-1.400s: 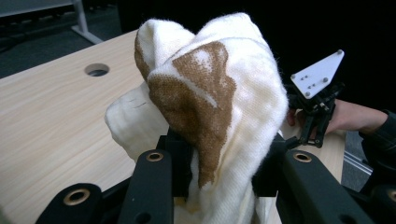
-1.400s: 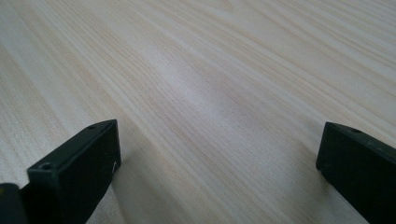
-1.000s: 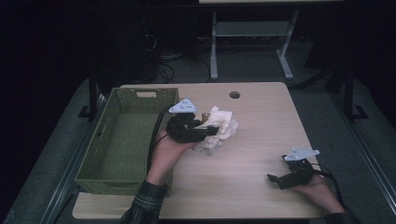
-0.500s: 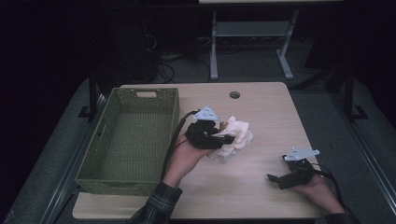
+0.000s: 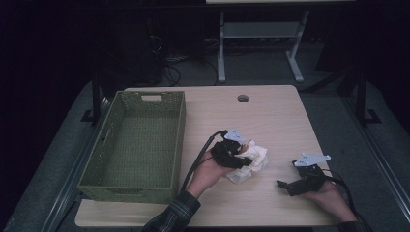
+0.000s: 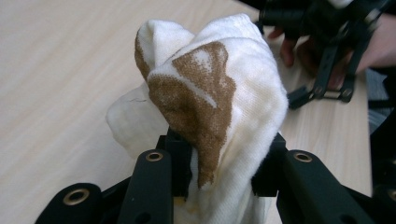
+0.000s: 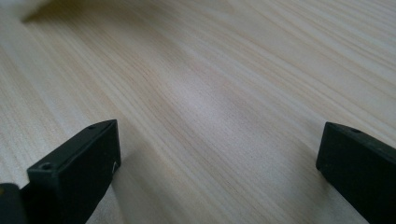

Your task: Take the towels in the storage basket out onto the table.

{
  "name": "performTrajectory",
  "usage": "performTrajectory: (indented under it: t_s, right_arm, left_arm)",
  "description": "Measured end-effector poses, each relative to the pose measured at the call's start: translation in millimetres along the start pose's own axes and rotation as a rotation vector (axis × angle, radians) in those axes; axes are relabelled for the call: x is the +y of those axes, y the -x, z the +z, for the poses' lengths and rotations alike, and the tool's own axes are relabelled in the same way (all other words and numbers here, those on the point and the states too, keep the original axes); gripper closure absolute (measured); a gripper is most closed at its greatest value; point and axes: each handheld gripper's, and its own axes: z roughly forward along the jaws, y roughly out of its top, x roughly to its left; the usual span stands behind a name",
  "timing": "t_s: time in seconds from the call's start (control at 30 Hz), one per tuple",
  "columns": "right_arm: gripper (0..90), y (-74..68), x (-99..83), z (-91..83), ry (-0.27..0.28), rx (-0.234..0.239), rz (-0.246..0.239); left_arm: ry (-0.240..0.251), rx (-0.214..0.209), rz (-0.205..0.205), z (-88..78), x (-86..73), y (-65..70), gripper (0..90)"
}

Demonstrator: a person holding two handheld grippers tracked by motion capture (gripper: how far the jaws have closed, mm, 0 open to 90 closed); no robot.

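High view frames a person at a pale wooden desk (image 5: pixel 270 116), the left gripper (image 5: pixel 235 155) pinching a bunched white sock (image 5: pixel 252 162) near the middle of the desk, to the right of an empty green woven basket (image 5: pixel 133 186). Gripping the fabric at its gathered middle likely keeps the loose bundle together for lifting, and the basket standing just beside it looks like the probable destination. Farther right, well apart from the sock, the right gripper (image 5: pixel 285 185) rests low on the desk with its jaws spread and nothing between them, seemingly parked out of the way while the other hand works. Left gripper view brings what the overhead camera cannot: the sock (image 6: pixel 210 93) carries a brown heel patch, its cloth is squeezed between the two black pads, and it rises in a soft peak above them, with the other gripper (image 6: pixel 327 70) visible beyond. Right gripper view offers bare wood grain (image 7: pixel 210 93) between two widely parted jaws, confirming that this tool holds nothing.
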Motion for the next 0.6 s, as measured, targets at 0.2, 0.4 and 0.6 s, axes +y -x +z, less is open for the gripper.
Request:
performTrajectory:
  t_s: [0.2,0.4,0.6]
  right_arm:
    - [0.0,0.0,0.0,0.0,-0.001,0.000,0.000]
    - [0.0,-0.2,0.0,0.0,0.001,0.000,0.002]
    - [0.0,-0.1,0.0,0.0,0.001,0.000,0.001]
  left_arm:
    - [-0.036,-0.008,0.035,24.9,-10.1,-1.8,64.6]
    - [-0.071,0.001,0.050,44.6,-20.9,-4.8,59.1]
    - [-0.029,0.027,0.069,34.1,-18.9,-2.9,40.7]
